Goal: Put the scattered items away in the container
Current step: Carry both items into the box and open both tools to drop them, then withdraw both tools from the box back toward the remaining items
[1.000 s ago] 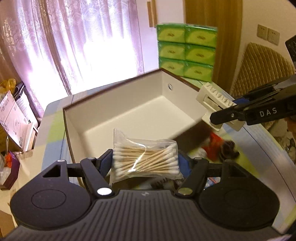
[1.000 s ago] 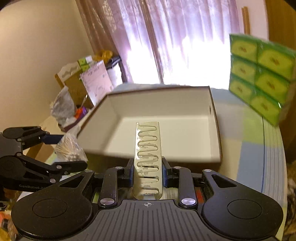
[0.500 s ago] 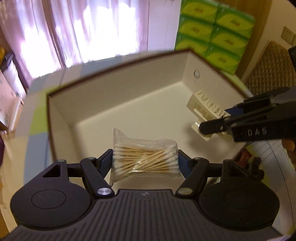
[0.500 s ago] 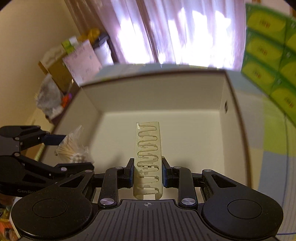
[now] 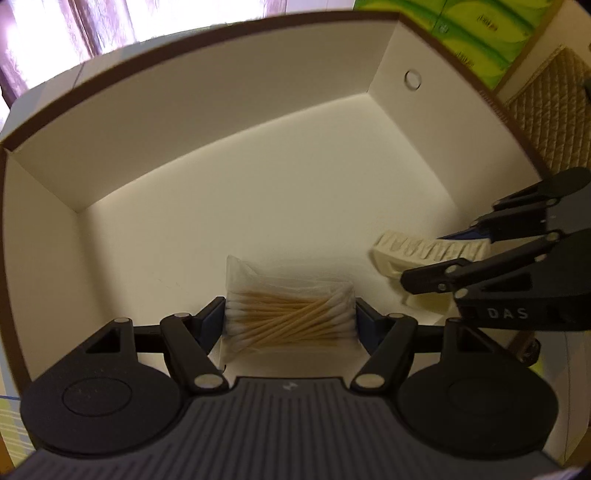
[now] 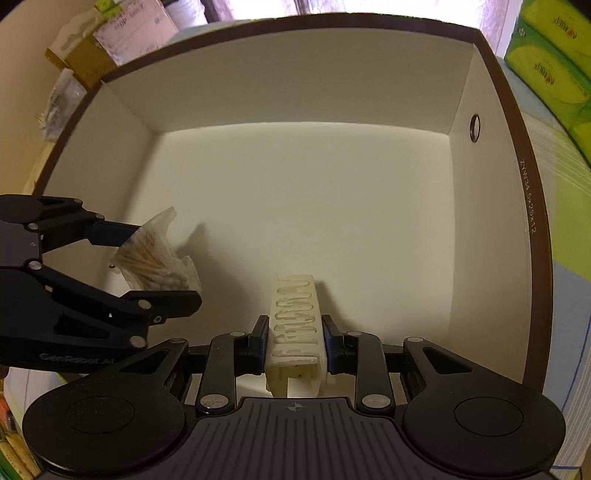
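A bag of cotton swabs (image 5: 290, 319) is gripped between the left gripper (image 5: 290, 321) jaws, a cream clip (image 6: 295, 328) between the right gripper (image 6: 295, 334) jaws, both held inside the box (image 5: 221, 122).

A lived-in room of a home is suggested. Sheer purple curtains (image 5: 55, 33) over a bright window are seen at the upper left of the left wrist view. Stacked green tissue packs (image 6: 550, 62) are seen at the upper right, a quilted chair back (image 5: 546, 114) at the right edge, and cluttered papers and bags (image 6: 110, 40) at the upper left.
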The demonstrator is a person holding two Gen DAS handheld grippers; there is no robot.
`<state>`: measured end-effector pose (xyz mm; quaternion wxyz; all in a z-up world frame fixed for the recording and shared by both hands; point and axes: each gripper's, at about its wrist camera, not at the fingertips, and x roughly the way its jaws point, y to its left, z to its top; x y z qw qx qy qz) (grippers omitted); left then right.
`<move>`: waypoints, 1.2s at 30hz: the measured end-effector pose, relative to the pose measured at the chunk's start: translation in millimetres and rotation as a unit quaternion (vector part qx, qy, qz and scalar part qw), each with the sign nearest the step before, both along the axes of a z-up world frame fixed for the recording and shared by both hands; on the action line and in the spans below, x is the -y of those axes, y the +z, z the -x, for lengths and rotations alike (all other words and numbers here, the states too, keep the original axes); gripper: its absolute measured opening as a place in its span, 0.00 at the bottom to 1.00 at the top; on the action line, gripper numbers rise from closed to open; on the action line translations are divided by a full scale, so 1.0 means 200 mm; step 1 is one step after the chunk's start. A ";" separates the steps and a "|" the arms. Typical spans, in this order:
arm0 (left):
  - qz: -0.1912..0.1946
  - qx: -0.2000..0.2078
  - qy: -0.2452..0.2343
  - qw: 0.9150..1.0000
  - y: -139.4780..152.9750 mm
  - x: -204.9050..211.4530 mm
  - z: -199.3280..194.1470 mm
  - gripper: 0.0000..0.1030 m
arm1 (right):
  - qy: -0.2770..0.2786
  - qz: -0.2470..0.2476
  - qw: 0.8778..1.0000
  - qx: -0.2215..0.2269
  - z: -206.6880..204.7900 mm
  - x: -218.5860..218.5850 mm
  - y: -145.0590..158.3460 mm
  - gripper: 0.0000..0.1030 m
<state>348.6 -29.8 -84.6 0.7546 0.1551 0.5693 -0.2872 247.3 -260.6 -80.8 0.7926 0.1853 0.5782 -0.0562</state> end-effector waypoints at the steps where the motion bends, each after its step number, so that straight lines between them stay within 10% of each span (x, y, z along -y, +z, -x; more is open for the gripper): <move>1: -0.005 -0.006 0.000 1.000 -0.01 0.01 -0.01 0.67 | 0.002 0.001 1.000 -0.002 0.00 0.00 0.00 0.30; 6: -0.015 -0.021 0.002 1.000 -0.02 0.01 -0.02 0.74 | 0.016 0.012 1.000 -0.005 -0.02 0.01 0.01 0.30; 11: -0.032 -0.020 0.008 0.999 -0.01 -0.03 -0.03 0.82 | 0.027 0.063 0.998 0.006 0.03 -0.03 0.05 0.78; 36: -0.041 0.030 0.015 0.999 0.18 -0.07 0.10 0.96 | 0.054 0.072 0.995 0.043 0.11 -0.14 0.22 0.87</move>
